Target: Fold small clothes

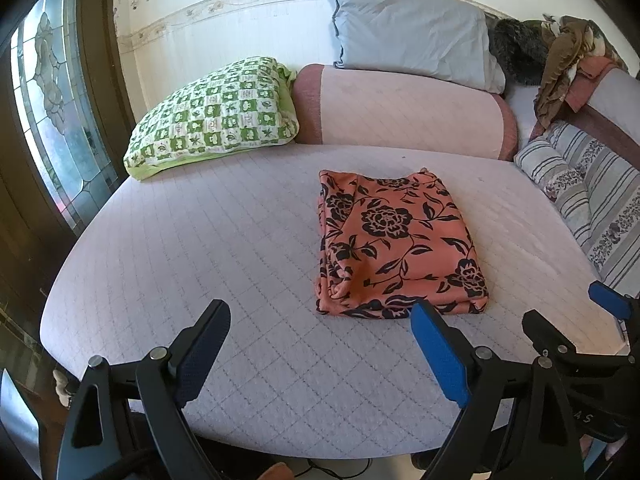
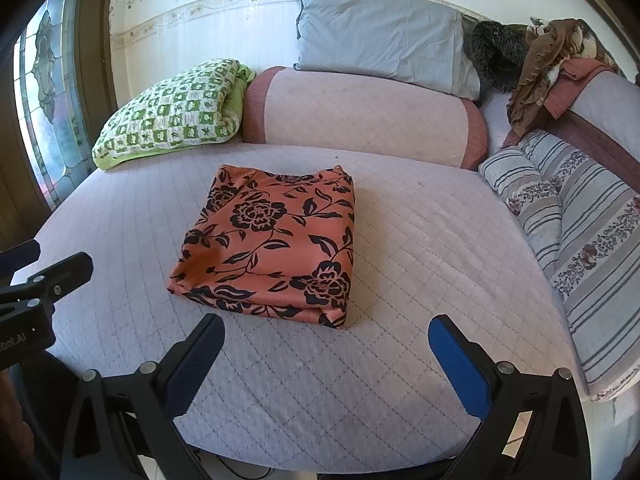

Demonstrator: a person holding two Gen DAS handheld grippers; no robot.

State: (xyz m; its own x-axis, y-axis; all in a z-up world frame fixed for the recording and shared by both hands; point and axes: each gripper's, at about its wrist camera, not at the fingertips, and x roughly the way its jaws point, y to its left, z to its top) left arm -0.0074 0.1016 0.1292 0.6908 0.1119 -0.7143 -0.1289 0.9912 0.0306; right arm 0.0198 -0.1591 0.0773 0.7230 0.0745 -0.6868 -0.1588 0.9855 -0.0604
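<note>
An orange cloth with a black flower print [image 1: 396, 244] lies folded into a neat rectangle on the quilted pale bed cover [image 1: 224, 248]. It also shows in the right wrist view [image 2: 272, 244]. My left gripper [image 1: 320, 320] is open and empty, just in front of the cloth's near edge. My right gripper [image 2: 326, 332] is open and empty, also just short of the cloth's near edge. The right gripper shows at the right edge of the left wrist view [image 1: 576, 312]; the left gripper shows at the left edge of the right wrist view [image 2: 44, 264].
A green checked pillow [image 1: 212, 116] lies at the back left. A pink bolster [image 1: 400, 108] and a grey pillow [image 1: 412, 32] are behind the cloth. Striped cushions [image 1: 592, 188] line the right side. Loose clothes [image 1: 560, 60] are piled at the back right. A stained-glass window [image 1: 52, 112] is at left.
</note>
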